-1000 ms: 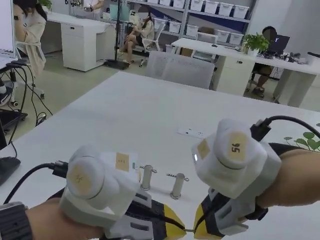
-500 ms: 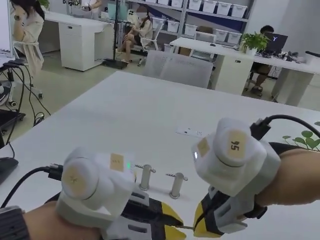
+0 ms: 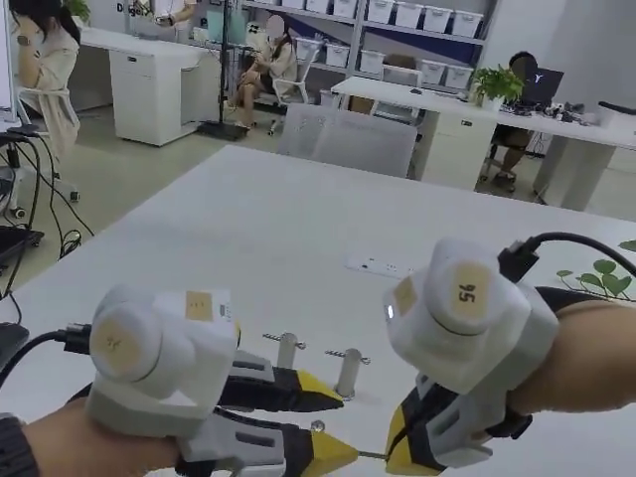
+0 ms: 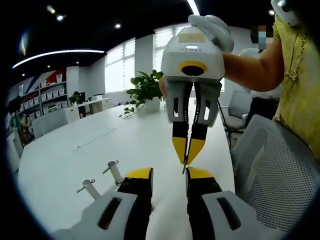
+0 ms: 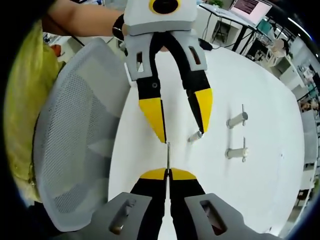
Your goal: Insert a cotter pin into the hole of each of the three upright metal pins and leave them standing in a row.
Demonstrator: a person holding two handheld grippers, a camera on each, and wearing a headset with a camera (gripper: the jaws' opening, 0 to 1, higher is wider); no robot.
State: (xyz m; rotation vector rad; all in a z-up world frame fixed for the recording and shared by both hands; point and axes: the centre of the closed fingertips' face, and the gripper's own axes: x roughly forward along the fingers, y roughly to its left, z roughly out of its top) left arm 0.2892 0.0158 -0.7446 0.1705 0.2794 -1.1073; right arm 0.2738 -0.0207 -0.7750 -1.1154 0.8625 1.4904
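Right tongs (image 5: 167, 174) are clamped on the thin wire cotter pin (image 5: 167, 152). Left tongs (image 4: 170, 175) stand open, with the short silver metal pin (image 5: 196, 135) between their tips. Steady that pin first, then align the wire squarely with its hole.

the white table (image 3: 298, 229) reads smooth and matt, and the upright pins (image 3: 286, 353) standing on it are bare silvery metal with a dull sheen. the left gripper (image 4: 170, 174) and right gripper (image 4: 186, 159) both wear pale satin plastic shells, black jaws and matt yellow tips, and the cotter pin (image 5: 168, 152) between the right one's tips is thin bright wire. the chair (image 5: 75, 130) back is grey open mesh cloth.
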